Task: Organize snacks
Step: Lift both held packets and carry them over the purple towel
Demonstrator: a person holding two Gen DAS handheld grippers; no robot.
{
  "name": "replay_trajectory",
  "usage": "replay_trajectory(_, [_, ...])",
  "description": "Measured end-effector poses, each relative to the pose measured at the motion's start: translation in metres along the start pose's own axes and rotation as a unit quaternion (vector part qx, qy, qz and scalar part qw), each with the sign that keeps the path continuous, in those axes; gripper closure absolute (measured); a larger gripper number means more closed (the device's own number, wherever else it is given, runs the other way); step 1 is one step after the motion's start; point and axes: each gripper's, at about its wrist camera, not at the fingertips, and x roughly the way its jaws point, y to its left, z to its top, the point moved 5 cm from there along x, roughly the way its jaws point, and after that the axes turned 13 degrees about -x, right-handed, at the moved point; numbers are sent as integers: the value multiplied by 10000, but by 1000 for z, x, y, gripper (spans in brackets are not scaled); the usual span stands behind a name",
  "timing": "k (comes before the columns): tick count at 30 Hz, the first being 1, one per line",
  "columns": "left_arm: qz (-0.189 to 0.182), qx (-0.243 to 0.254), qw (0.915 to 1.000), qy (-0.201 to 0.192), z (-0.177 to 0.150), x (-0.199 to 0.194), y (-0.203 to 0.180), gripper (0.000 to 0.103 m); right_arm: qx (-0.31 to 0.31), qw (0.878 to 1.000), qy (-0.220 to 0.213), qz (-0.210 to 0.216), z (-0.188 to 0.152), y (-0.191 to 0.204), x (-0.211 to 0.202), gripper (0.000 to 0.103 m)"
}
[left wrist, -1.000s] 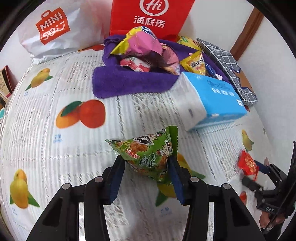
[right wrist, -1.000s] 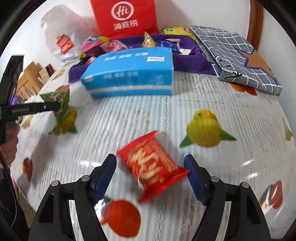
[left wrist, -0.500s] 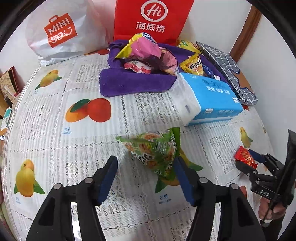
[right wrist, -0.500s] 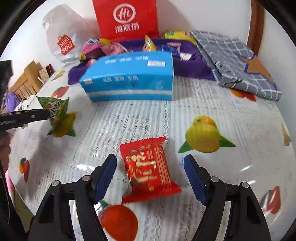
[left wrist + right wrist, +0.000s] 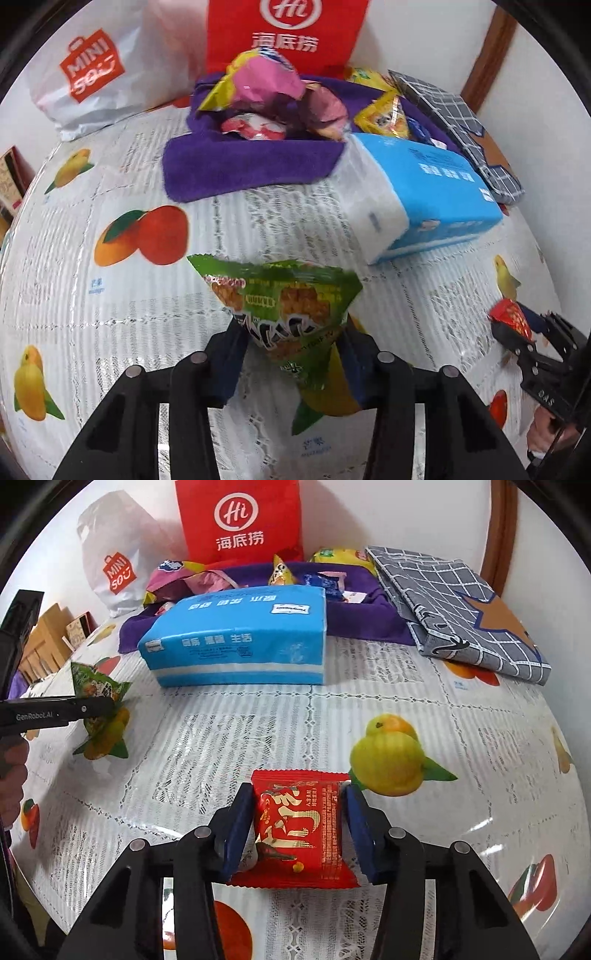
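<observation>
A fruit-printed lace cloth covers the counter [image 5: 461, 709] against a white wall. The left tool [image 5: 291, 354] pinches a green snack packet [image 5: 280, 306]. The right tool [image 5: 297, 819] is closing around a red snack packet [image 5: 299, 823] lying on the cloth.

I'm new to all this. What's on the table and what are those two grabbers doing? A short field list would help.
surface: table under a fruit-print cloth
left gripper: shut on the green snack packet
right gripper: jaws closing, the red snack packet between them, pads at its sides
snack pile: several packets on a purple towel at the back
in front of the towel: blue tissue pack
back wall: red paper bag, white shopping bag
right side: folded checked cloth
</observation>
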Motion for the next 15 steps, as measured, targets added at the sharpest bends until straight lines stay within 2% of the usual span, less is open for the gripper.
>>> replay_trajectory(8, [-211,22,9997,-84,-8,-20,-12,62,223,9996,-116,105,5,-3,-6,55])
replay_trajectory(11, [-282,46,9995,-110,-11,-28,-17,62,244,9995,-162,81,7,-3,-11,60])
replay_trajectory(15, [-437,102,9989,-130,-13,-38,-25,62,260,9993,-266,21,14,-5,-22,60])
